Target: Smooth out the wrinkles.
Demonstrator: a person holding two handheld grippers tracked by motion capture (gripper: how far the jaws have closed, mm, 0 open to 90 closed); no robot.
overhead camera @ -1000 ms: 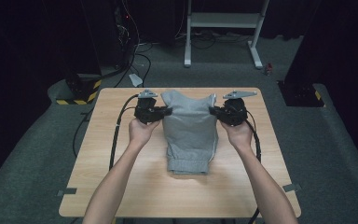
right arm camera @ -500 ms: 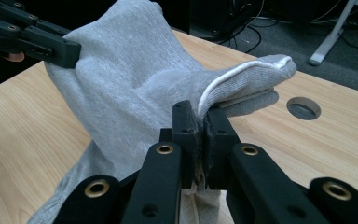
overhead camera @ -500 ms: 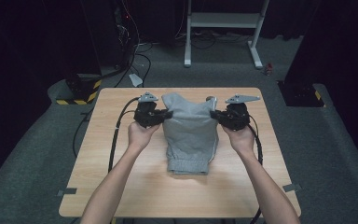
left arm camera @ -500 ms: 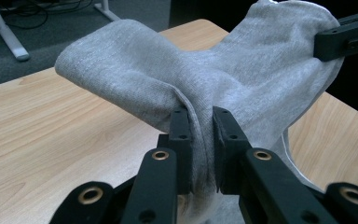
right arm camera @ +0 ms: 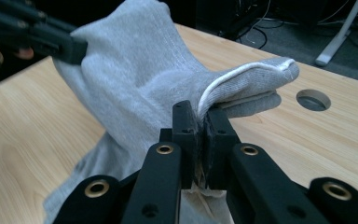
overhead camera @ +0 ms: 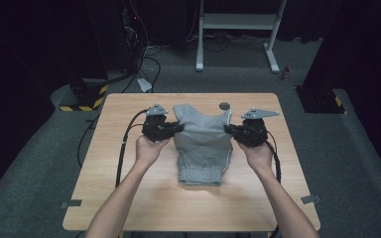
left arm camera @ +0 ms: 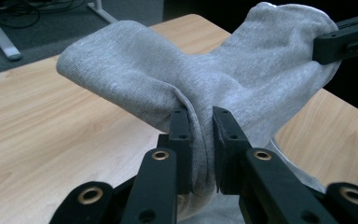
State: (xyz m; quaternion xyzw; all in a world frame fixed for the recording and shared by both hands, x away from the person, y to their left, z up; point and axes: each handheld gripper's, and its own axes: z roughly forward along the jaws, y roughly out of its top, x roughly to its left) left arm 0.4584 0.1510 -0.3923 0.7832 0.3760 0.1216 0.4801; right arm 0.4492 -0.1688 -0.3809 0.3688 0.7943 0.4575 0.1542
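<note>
Clearly soft and light, the grey garment (overhead camera: 202,144) sags at mid-table, its far edge lifted. The left gripper (overhead camera: 177,129) pinches its left side, the right gripper (overhead camera: 228,129) its piped right side; doubled edges like these look the surest hold.

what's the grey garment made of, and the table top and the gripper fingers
Grey garment: soft knit fabric, probably cotton jersey or fleece; matte, heathered, with a fine knit texture, a ribbed hem and a white piped seam.
Table top: light wood-grain surface, likely laminate over board; smooth, low sheen.
Fingers: black, matte, hard, probably plastic or coated metal, with brass-coloured rings at the pivots.
</note>
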